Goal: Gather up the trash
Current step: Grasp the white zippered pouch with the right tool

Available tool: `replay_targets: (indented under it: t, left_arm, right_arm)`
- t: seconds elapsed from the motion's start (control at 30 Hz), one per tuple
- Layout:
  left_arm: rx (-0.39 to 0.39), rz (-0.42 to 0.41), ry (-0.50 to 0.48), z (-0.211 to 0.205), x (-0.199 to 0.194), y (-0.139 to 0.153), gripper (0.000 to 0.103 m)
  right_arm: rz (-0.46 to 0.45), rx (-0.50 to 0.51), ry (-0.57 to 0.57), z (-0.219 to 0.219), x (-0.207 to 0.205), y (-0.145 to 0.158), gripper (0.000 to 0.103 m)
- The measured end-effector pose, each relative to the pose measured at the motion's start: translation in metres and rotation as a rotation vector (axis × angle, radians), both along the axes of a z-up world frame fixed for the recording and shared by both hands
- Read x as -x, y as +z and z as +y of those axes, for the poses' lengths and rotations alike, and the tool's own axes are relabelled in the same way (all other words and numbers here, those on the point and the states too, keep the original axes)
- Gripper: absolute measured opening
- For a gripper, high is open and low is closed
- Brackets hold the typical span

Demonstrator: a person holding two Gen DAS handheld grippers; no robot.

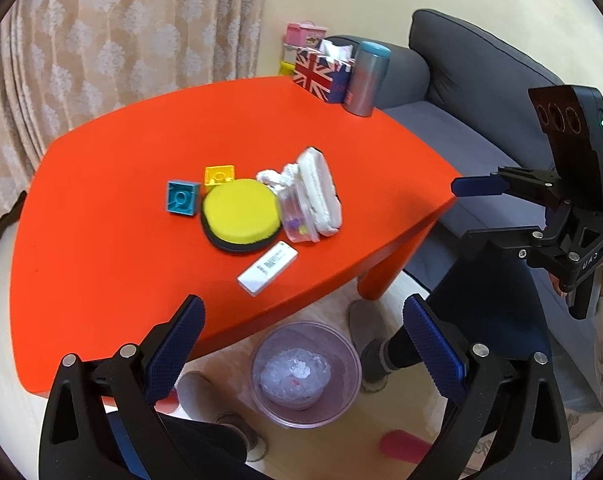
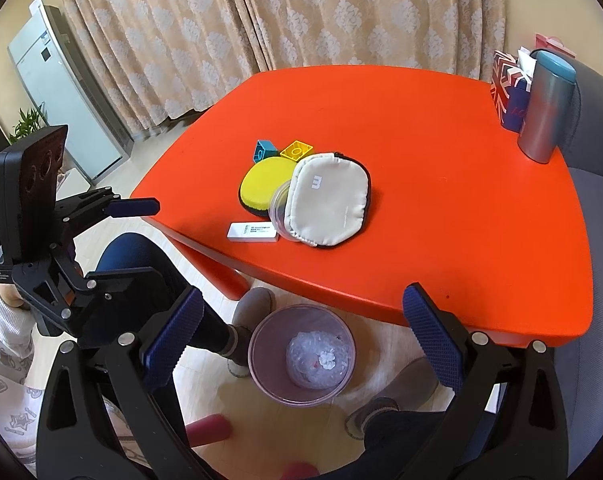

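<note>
Both tools (image 1: 303, 328) (image 2: 303, 320) wide open, empty.

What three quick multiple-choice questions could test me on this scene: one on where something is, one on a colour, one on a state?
1. Where is the trash bin?
A. On the red table
B. On the floor beside the table's near edge
C. On the sofa

2. What colour is the round flat pad on the red table?
A. Yellow
B. Green
C. White

3. How do the jaws of the left gripper stand?
A. Closed on a tissue
B. Closed on nothing
C. Wide open and empty

Answers:
1 B: the bin stands on the pale floor below the table edge, with crumpled trash inside.
2 A: its top face is yellow over a black rim.
3 C: the two blue pads stand far apart with nothing between them.
</note>
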State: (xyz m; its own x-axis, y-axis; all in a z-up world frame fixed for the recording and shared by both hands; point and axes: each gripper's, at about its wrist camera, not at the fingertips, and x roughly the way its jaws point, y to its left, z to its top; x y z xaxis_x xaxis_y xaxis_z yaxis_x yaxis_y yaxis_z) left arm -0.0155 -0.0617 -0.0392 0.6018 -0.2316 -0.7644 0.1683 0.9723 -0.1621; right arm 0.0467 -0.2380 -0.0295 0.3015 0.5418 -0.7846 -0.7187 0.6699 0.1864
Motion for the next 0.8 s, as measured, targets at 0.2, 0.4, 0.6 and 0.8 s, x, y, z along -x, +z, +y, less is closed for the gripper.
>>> replay_targets:
  t: [0.2, 0.4, 0.6, 0.8]
  left_arm:
    - [0.0, -0.018, 0.037, 0.014, -0.003, 0.003, 0.095]
    - [0.008, -0.026, 0.059, 0.023, -0.006, 0.005, 0.095]
    - [0.014, -0.025, 0.068, 0.029, -0.008, 0.004, 0.095]
    - [0.018, -0.018, 0.08, 0.034, -0.01, 0.002, 0.095]
  right_arm:
    - [0.004, 0.0, 0.009, 0.007, -0.016, -0.002, 0.098]
    - [0.025, 0.0, 0.025, 0.019, -0.041, -0.007, 0.098]
    - [0.056, 0.0, 0.059, 0.033, -0.061, -0.015, 0.098]
    - [0.106, -0.011, 0.101, 0.042, -0.08, -0.028, 0.098]
